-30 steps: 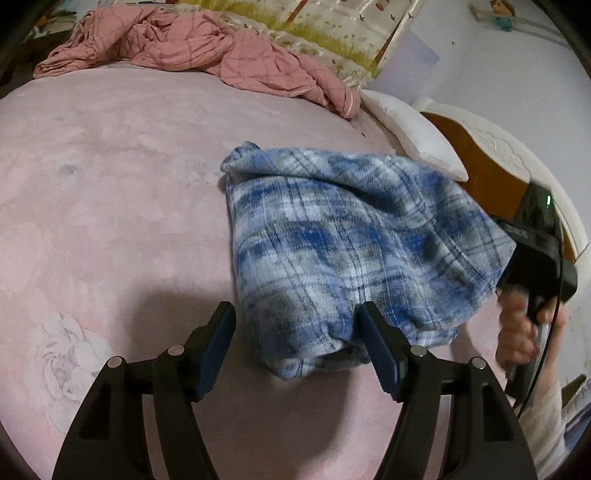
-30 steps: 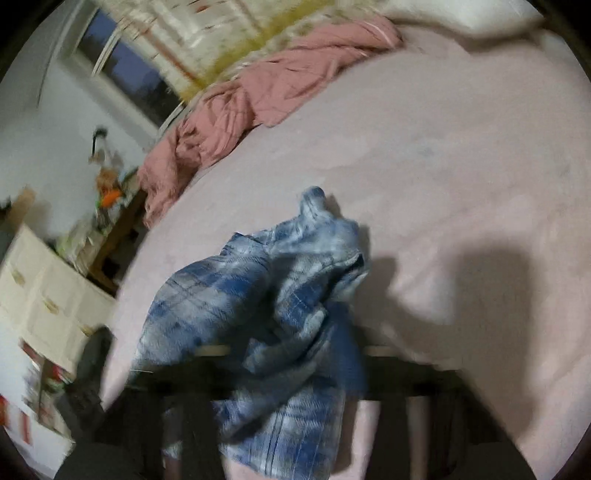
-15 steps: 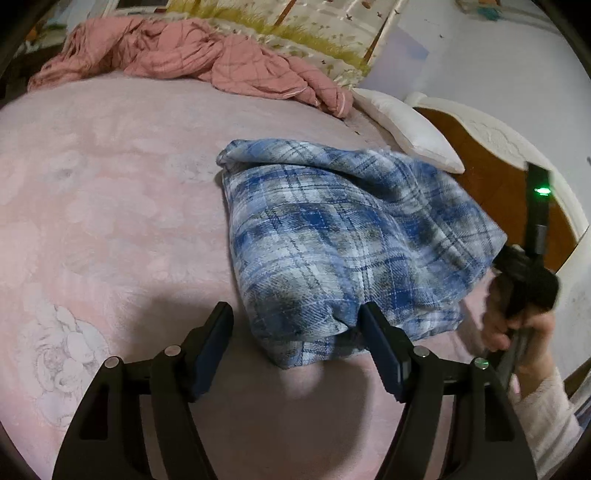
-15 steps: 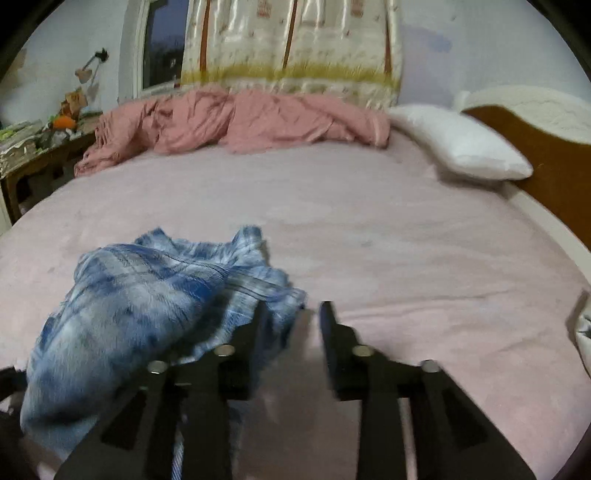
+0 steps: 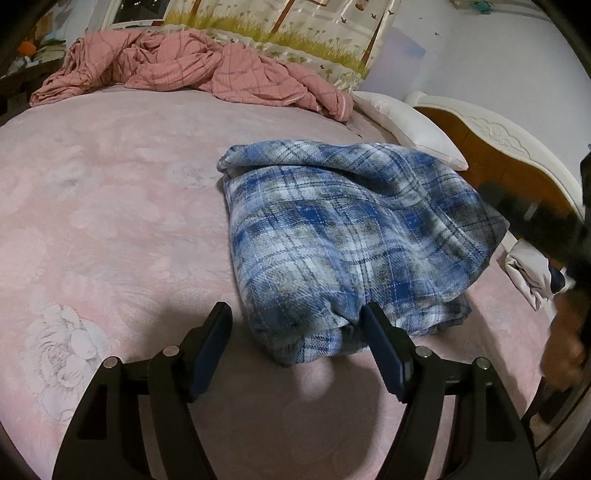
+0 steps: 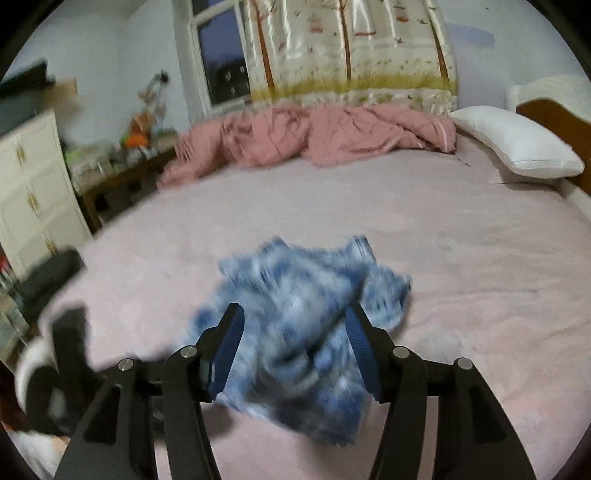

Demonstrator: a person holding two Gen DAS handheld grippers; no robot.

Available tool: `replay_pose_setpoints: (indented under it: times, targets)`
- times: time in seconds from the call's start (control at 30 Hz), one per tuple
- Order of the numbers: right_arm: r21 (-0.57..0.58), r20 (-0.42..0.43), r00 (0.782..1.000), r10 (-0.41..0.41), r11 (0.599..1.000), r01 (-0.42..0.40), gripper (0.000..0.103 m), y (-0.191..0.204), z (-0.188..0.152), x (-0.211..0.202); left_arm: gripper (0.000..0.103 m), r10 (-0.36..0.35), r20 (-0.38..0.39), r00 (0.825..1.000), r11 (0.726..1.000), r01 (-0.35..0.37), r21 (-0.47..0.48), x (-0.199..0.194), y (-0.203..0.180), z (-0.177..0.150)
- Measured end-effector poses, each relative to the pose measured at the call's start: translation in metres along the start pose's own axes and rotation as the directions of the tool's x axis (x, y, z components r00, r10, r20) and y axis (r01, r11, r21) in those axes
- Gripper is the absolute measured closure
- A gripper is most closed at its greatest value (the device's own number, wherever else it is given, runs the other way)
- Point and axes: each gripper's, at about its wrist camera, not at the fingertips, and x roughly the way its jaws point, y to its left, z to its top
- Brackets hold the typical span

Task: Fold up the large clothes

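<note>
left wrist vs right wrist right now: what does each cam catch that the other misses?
Left wrist only: the plaid garment sharp, lying folded into a bundle, and a small white cloth at the bed's right edge.

Right wrist only: the window, a cream cabinet and a cluttered side table; here the garment is blurred.

Both: pink bed cover, crumpled pink quilt, white pillow, curtain, headboard. Left tongs and right tongs are open; the right ones have just been opening.

pink bed bears plaid shirt, quilt, pillow.
</note>
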Motion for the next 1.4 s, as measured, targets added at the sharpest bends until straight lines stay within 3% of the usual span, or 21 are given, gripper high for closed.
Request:
replay_pose_setpoints:
  times: [0.1, 0.2, 0.27, 0.4, 0.5, 0.63, 0.73, 0.8, 0.9, 0.97, 1.13, 1.17, 1.23, 1.3, 1.4]
  targets:
    - [0.038, -0.05, 0.997, -0.065, 0.997, 0.067, 0.055, -0.014, -0.018, 0.009, 0.031, -0.009, 0.009, 1.0, 1.0, 0.009, -0.002, -0.001, 0.001, 0.0]
    - [0.139, -0.117, 0.993, -0.02, 0.99, 0.036, 0.058, -0.037, -0.032, 0.015, 0.033, -0.067, 0.047, 0.997, 0.998, 0.067, 0.012, -0.009, 0.001, 0.0]
    - [0.172, -0.13, 0.991, 0.019, 0.985, 0.004, 0.061, -0.045, -0.037, 0.015, 0.033, -0.125, 0.126, 0.984, 0.992, 0.122, 0.029, -0.025, 0.003, 0.003]
    - [0.128, -0.105, 0.994, 0.022, 0.992, -0.008, 0.066, -0.041, -0.031, 0.007, 0.033, -0.066, 0.236, 0.97, 0.996, 0.051, 0.072, -0.045, 0.003, 0.023]
    - [0.1, -0.051, 0.998, 0.026, 0.995, -0.02, 0.066, -0.029, -0.015, -0.004, 0.033, -0.037, 0.209, 0.977, 0.998, 0.025, 0.061, -0.036, 0.008, 0.032]
    - [0.078, -0.017, 1.0, 0.011, 0.997, -0.01, 0.066, -0.023, 0.016, -0.007, 0.034, -0.01, 0.108, 0.994, 0.999, 0.005, 0.045, -0.011, 0.012, 0.023]
    - [-0.01, -0.065, 0.998, 0.016, 1.0, -0.016, 0.059, -0.01, 0.037, 0.008, 0.034, -0.002, 0.091, 0.996, 0.998, -0.003, 0.059, -0.005, 0.009, 0.018]
    - [-0.088, -0.111, 0.994, -0.007, 0.996, -0.003, 0.044, 0.002, 0.048, 0.026, 0.034, -0.002, 0.091, 0.996, 0.998, -0.004, 0.06, -0.004, 0.008, 0.018]
    - [-0.152, -0.212, 0.977, -0.029, 0.988, -0.004, 0.044, 0.014, 0.058, 0.063, 0.034, -0.015, 0.079, 0.997, 0.999, 0.011, 0.045, 0.0, 0.012, 0.015]
    - [-0.136, -0.255, 0.967, -0.021, 0.991, -0.014, 0.041, 0.013, 0.062, 0.082, 0.034, -0.025, 0.078, 0.997, 0.999, 0.022, 0.035, 0.0, 0.015, 0.015]
    - [0.07, -0.349, 0.937, 0.022, 0.998, 0.003, 0.04, -0.022, 0.065, 0.119, 0.034, -0.03, 0.08, 0.996, 0.999, 0.028, 0.033, 0.0, 0.016, 0.016]
    - [0.086, -0.354, 0.935, 0.028, 0.996, 0.002, 0.041, -0.027, 0.065, 0.121, 0.034, -0.031, 0.08, 0.996, 0.999, 0.028, 0.033, 0.0, 0.016, 0.016]
    - [0.078, -0.343, 0.939, 0.023, 0.997, 0.004, 0.063, -0.032, 0.063, 0.12, 0.034, -0.031, 0.08, 0.996, 0.999, 0.028, 0.033, 0.0, 0.016, 0.015]
    - [0.089, -0.318, 0.948, 0.018, 0.996, 0.011, 0.095, -0.034, 0.061, 0.116, 0.034, -0.038, 0.078, 0.996, 0.999, 0.035, 0.036, 0.0, 0.016, 0.015]
    - [0.125, -0.239, 0.971, 0.023, 0.992, 0.008, 0.097, -0.033, 0.064, 0.102, 0.034, -0.034, 0.081, 0.996, 0.999, 0.03, 0.043, 0.0, 0.015, 0.014]
